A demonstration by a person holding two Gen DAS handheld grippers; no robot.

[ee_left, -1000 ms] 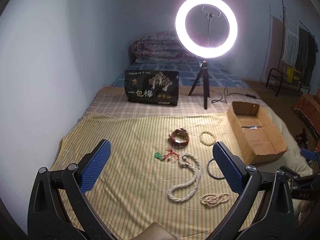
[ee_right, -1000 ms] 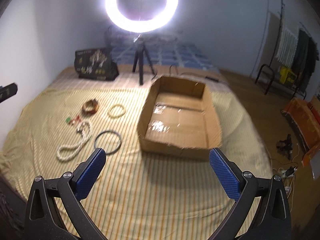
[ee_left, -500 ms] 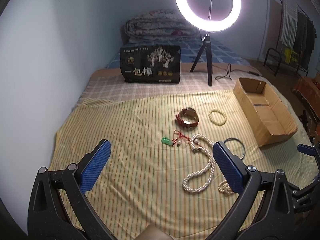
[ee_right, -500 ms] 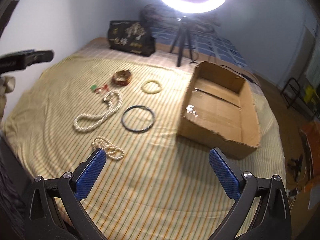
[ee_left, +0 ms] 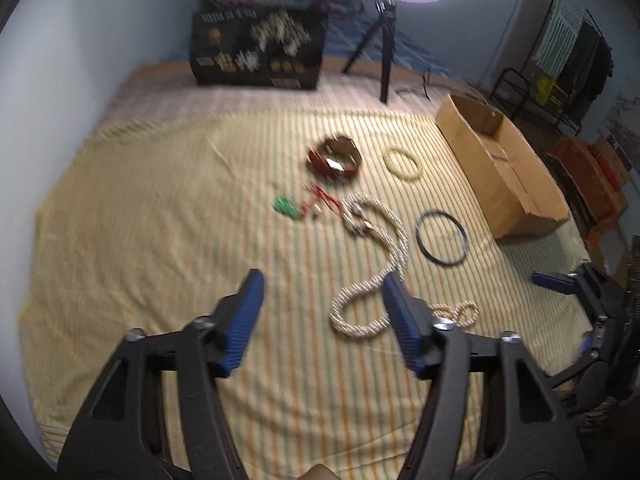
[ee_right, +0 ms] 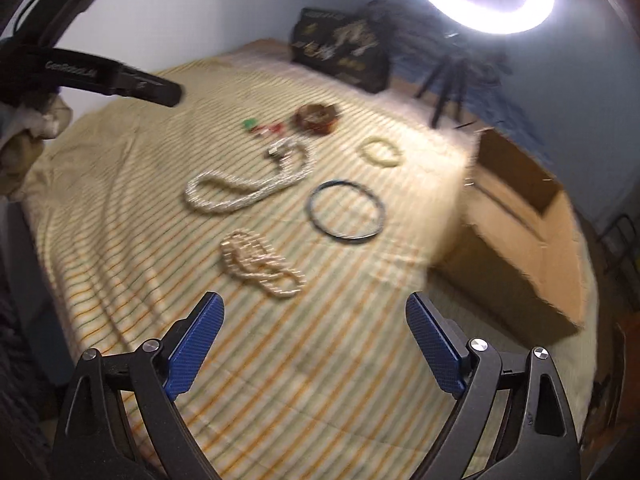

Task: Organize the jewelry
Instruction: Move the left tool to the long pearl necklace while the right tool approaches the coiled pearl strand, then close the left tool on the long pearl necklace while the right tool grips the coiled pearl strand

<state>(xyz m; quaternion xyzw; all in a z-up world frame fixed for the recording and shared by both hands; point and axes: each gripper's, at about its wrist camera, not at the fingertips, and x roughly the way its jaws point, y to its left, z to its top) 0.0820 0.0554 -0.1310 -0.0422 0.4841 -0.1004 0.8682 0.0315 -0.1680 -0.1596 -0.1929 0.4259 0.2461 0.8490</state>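
Observation:
Jewelry lies on a yellow striped sheet (ee_left: pixel 160 240): a brown bracelet (ee_left: pixel 334 160), a cream bead bracelet (ee_left: pixel 402 164), a green pendant on red cord (ee_left: pixel 286 206), a thick white necklace (ee_left: pixel 398 240), a black bangle (ee_left: pixel 441 238) and a small pearl strand (ee_left: pixel 460 314). My left gripper (ee_left: pixel 323 280) hovers over the sheet, its jaws closing on nothing, with the necklace's near loop beside its right finger. My right gripper (ee_right: pixel 313 300) is wide, closing slightly and empty, just short of the pearl strand (ee_right: pixel 260 264). An open cardboard box (ee_right: pixel 520 232) stands to the right.
A ring light on a tripod (ee_left: pixel 386 40) and a black printed bag (ee_left: pixel 258 52) stand at the back of the bed. A wall runs along the left. Right of the bed are a clothes rack (ee_left: pixel 560 60) and floor clutter.
Both grippers have dropped and tilted down toward the bed. The left jaws have narrowed by about half. The right view has swung from the box to the jewelry.

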